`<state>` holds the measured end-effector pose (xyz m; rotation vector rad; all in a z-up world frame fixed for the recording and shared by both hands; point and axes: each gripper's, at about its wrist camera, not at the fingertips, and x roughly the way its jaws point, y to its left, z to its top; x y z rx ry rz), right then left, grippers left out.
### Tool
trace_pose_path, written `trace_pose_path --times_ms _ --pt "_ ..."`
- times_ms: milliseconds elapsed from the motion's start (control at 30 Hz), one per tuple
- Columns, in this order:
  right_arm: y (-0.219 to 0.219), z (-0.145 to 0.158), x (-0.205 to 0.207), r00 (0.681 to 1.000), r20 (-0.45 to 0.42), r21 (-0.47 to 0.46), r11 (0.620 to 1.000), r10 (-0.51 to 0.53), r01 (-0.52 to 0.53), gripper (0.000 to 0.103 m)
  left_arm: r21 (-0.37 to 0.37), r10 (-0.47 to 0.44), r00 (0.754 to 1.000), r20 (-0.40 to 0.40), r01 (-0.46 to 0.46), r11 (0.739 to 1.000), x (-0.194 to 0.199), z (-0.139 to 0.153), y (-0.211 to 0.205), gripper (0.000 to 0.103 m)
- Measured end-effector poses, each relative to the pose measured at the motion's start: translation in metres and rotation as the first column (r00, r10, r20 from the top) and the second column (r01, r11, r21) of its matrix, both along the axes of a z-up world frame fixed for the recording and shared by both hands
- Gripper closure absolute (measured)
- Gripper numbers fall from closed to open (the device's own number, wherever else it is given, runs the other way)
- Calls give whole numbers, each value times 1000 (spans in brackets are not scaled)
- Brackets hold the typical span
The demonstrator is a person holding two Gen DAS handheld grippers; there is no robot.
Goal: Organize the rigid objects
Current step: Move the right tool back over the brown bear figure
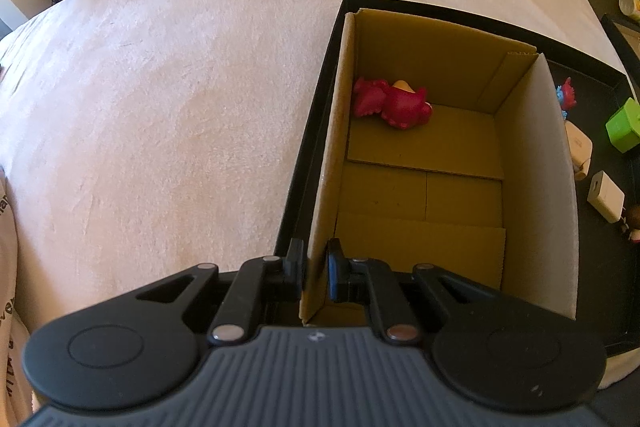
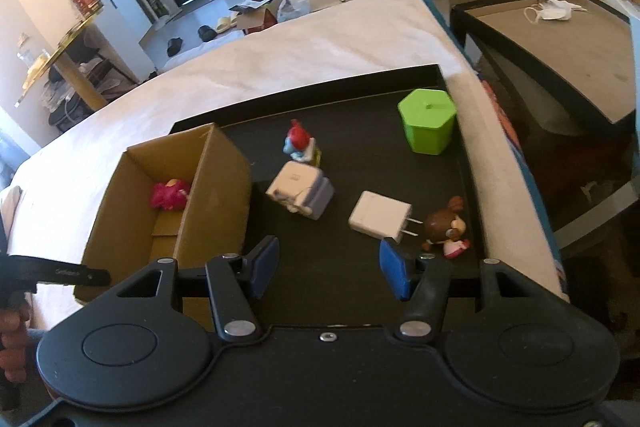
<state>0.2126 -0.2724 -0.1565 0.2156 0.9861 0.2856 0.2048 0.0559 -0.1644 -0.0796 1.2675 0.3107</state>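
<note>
Pale pink bedding covers a bed [image 1: 160, 87], and on it sits a shallow black tray [image 2: 352, 279] that fills the middle of the right wrist view. At the tray's left stands an open brown cardboard box [image 1: 440, 147], with one red plastic figurine [image 1: 394, 103] lying in its far left corner. The left gripper [image 1: 316, 267] is clamped tight on the box's near left wall, low in its own frame, pinning the box steady.

The right gripper [image 2: 328, 263] hangs with jaws parted and nothing between them, low centre of its view. Just above its right finger lies a flat white wall charger with two metal prongs [image 2: 380, 213], and touching the prong end or very near it is a small brown bear figurine [image 2: 444, 225]. Higher up are a pale lilac toy suitcase [image 2: 302, 193], a blue figurine with a red cap [image 2: 298, 143] and a green hexagonal plastic box [image 2: 428, 125].

The charger looks light, stiff and smooth, so it may slip; I would pinch it across its flat faces, clear of the prongs
</note>
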Motion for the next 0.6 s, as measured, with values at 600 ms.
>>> trace_pose_path --times_ms 600 --pt "-36 -35 35 997 -33 -30 997 -70 69 60 13 15 1000 1 -15 1000 0 -1 -1 91"
